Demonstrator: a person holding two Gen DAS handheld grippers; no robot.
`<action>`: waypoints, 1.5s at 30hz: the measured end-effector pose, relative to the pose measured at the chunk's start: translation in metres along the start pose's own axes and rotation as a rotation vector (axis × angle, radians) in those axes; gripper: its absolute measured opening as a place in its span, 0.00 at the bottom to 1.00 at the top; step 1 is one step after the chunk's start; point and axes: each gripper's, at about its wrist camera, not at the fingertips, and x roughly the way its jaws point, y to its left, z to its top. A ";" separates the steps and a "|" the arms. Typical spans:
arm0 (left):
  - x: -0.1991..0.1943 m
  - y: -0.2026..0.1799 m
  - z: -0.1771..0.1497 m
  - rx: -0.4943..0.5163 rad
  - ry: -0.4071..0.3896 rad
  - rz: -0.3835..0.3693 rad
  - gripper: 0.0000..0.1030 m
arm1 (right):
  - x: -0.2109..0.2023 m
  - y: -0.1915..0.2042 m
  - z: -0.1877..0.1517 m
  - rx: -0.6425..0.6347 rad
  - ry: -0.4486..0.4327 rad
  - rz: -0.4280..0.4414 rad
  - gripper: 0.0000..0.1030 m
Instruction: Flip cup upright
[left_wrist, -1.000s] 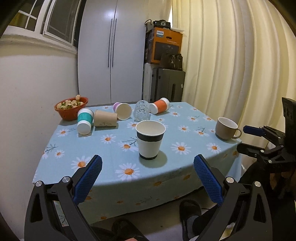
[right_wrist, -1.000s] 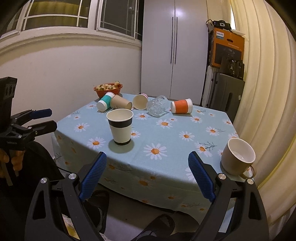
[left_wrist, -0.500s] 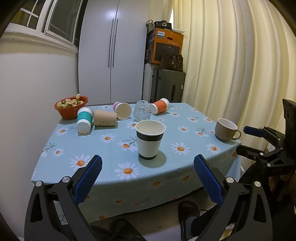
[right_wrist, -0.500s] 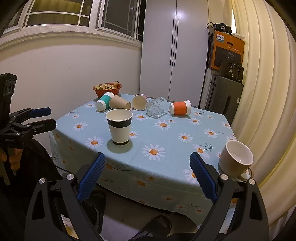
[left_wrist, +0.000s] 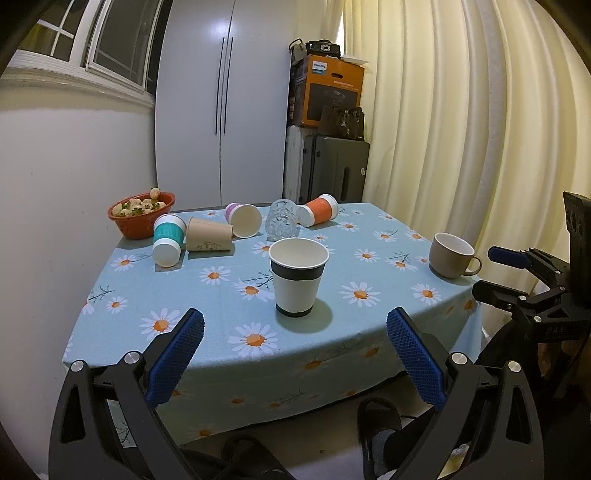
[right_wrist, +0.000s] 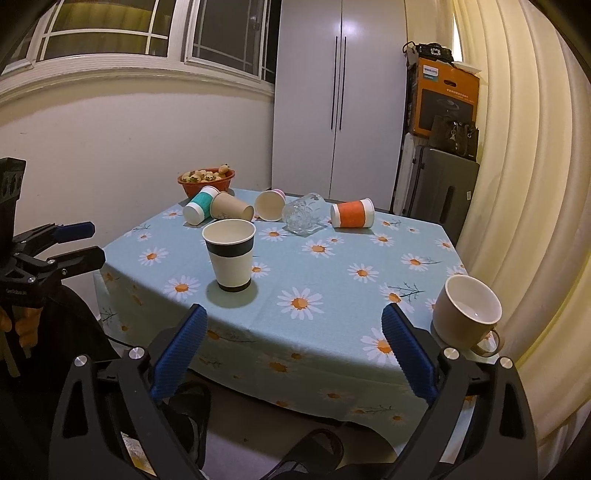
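Observation:
A white paper cup with a black band (left_wrist: 298, 276) (right_wrist: 231, 254) stands upright near the front of the daisy tablecloth (left_wrist: 207, 295). A beige mug (left_wrist: 451, 254) (right_wrist: 466, 313) stands upright at the right edge. At the back, several cups lie on their sides: teal (left_wrist: 168, 239), brown (left_wrist: 208, 235), pink-bottomed (left_wrist: 244, 220), a glass (left_wrist: 282, 219) and orange (left_wrist: 318, 210). My left gripper (left_wrist: 294, 345) is open and empty, in front of the table. My right gripper (right_wrist: 295, 341) is open and empty, also off the table's front edge.
A red bowl of fruit (left_wrist: 142, 214) sits at the back left corner. A white wall (left_wrist: 55, 184) lies left, curtains (left_wrist: 480, 129) right. A wardrobe, suitcase and orange box (left_wrist: 332, 92) stand behind the table. Feet in slippers (left_wrist: 380, 424) show below.
Both grippers have drawn back slightly from the table and risen a little. Nothing on the table has moved.

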 end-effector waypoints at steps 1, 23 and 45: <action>0.000 0.000 0.000 0.000 0.000 0.000 0.94 | 0.000 0.000 0.000 0.000 0.000 -0.001 0.92; 0.001 0.000 0.000 -0.004 0.007 0.001 0.94 | 0.002 0.001 -0.001 -0.001 0.002 0.000 0.92; 0.002 -0.004 -0.002 0.012 0.012 0.016 0.94 | 0.003 0.002 -0.003 -0.004 0.007 0.001 0.92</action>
